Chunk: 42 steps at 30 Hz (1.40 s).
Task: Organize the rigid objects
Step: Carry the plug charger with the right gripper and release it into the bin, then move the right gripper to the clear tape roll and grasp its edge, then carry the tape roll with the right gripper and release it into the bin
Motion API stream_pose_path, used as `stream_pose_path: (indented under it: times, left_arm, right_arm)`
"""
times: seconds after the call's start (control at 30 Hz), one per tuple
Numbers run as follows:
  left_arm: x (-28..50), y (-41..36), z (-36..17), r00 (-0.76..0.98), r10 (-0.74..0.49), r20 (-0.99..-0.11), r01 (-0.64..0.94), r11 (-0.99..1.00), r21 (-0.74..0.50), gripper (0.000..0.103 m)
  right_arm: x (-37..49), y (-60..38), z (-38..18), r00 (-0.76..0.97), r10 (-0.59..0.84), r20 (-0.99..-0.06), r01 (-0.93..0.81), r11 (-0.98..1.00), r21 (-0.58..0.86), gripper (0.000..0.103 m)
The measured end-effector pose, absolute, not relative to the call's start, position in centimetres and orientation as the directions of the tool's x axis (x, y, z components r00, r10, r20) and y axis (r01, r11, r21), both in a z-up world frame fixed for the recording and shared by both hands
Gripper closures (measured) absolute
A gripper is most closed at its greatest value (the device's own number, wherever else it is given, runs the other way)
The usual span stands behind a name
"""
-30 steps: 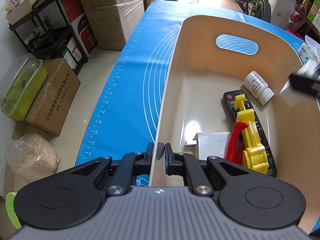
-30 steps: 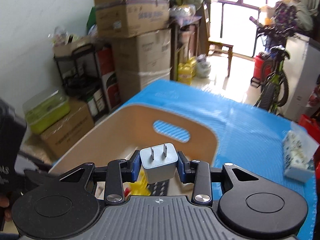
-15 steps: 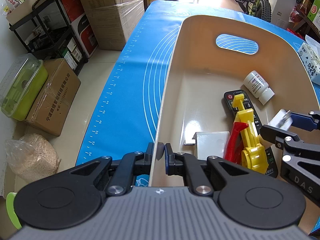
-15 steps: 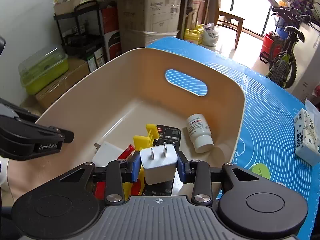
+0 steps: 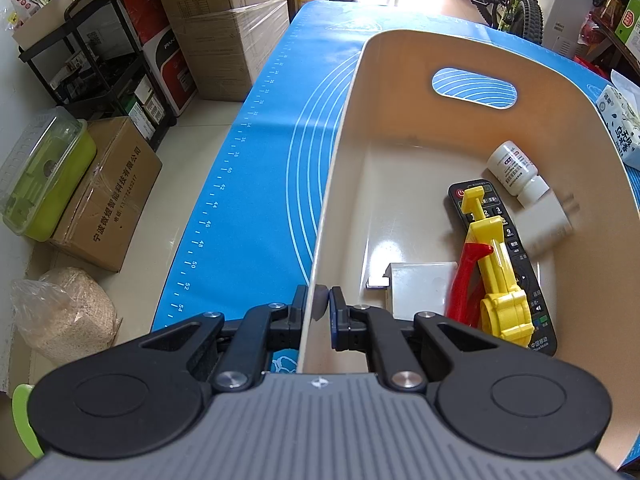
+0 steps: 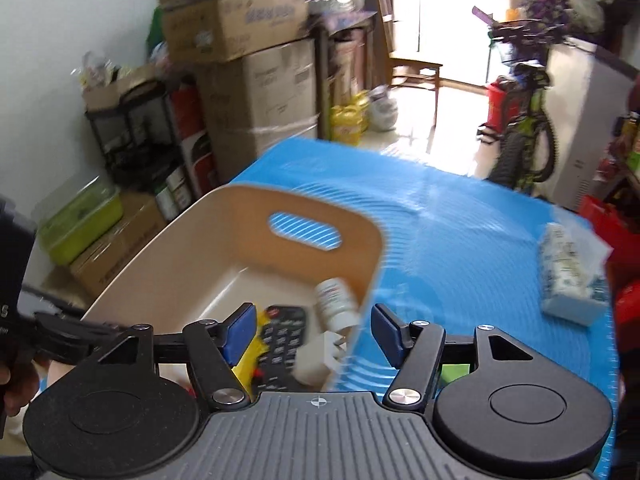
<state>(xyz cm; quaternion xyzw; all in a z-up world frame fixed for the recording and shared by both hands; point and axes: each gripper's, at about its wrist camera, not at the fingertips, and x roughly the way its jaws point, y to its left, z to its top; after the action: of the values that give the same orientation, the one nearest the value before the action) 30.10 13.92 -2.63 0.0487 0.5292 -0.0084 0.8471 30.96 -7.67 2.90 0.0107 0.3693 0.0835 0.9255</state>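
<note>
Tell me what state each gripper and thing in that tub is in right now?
Left gripper: shut on the tub wall.
Right gripper: jaws opening, nothing between them.
Plug adapter: released, blurred, inside tub.
Pill bottle: capped, lying on its side.
Remote control: flat, under the yellow toy.

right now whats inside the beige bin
Inside the beige bin: a remote control, a yellow and red toy lying on it, a white pill bottle, two white chargers. The remote's middle is covered.
</note>
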Motion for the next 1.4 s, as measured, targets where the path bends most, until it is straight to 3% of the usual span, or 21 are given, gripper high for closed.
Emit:
stream_pose_path:
  times: [0.2, 0.5, 0.87, 1.17, 1.3, 1.4]
  left_arm:
    - [30.1, 13.9, -2.6, 0.44, 0.037, -0.897, 0.066, 0.995, 0.074, 0.091]
    - [30.1, 13.9, -2.6, 0.44, 0.038, -0.897, 0.066, 0.995, 0.075, 0.091]
    - [30.1, 13.9, -2.6, 0.44, 0.038, -0.897, 0.066, 0.995, 0.075, 0.091]
    - [30.1, 13.9, -2.6, 0.439, 0.039, -0.897, 0.066, 0.995, 0.075, 0.091]
    - [30.2, 13.9, -2.6, 0.44, 0.038, -0.897, 0.066, 0.995, 0.074, 0.091]
    - [30.1, 13.9, -2.7, 0.439, 0.038, -0.898, 0.066, 0.995, 0.075, 0.091]
  right_arm:
    - [30.5, -13.1, 2.3, 0.733, 0.019, -0.68, 0.015, 0.999, 0.044, 0.031]
    - [30.9, -20.8, -3.0, 0.655, -0.156, -0.739, 0.246, 0.969, 0.013, 0.031]
    - [31.3, -23.6, -9.3, 0.532, -0.209, -0.821, 0.343, 0.939, -0.017, 0.033]
    - [30.6, -23.8, -11.4, 0.532, -0.179, -0.828, 0.354, 0.935, 0.026, 0.059]
    - [30.5, -23.5, -11.3, 0.536, -0.186, -0.823, 0.346, 0.938, 0.013, 0.087]
    - [30.4, -23.5, -11.2, 0.542, -0.19, -0.819, 0.343, 0.939, 0.01, 0.087]
